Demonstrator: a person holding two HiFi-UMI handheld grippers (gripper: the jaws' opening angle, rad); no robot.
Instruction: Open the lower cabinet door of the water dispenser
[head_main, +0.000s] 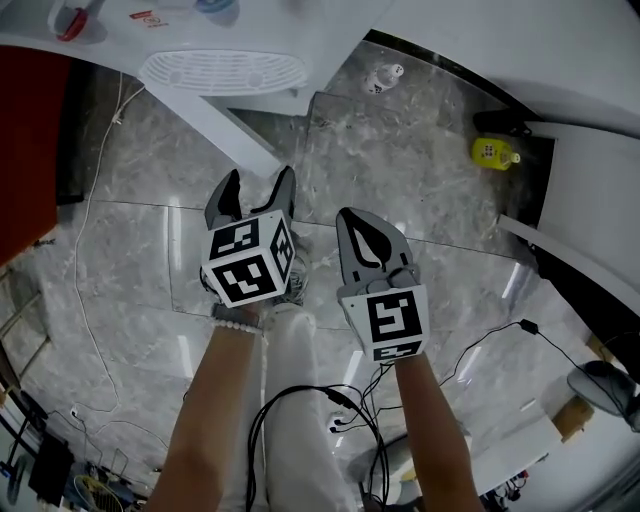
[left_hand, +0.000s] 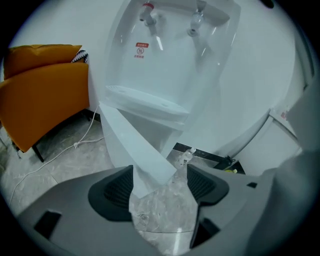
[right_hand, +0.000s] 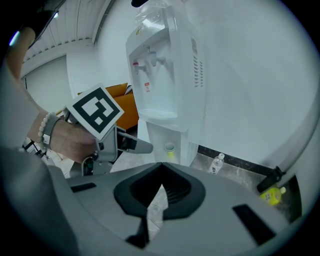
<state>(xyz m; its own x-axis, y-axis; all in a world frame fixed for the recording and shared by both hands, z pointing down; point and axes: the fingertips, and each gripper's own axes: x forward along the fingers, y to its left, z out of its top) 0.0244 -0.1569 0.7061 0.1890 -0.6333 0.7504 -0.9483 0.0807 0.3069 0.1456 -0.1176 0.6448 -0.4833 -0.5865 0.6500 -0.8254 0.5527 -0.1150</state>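
Observation:
The white water dispenser (left_hand: 170, 60) stands ahead, with its drip tray (head_main: 225, 70) at the top of the head view. Its lower cabinet door (head_main: 240, 130) stands swung outward, a white panel (left_hand: 132, 150) slanting toward me. My left gripper (head_main: 257, 178) is open just below the door's free edge, and in the left gripper view that edge shows between the spread jaws (left_hand: 160, 182) without the pads pressing it. Beside it on the right, my right gripper (head_main: 352, 218) is shut and empty (right_hand: 161, 187). A green cup (right_hand: 170, 148) sits inside the opened cabinet.
An orange chair (left_hand: 40, 90) stands left of the dispenser. A small water bottle (head_main: 385, 78) and a yellow bottle (head_main: 493, 152) are on the marble floor by the wall. A white cord (head_main: 90, 250) and black cables (head_main: 300, 420) lie on the floor.

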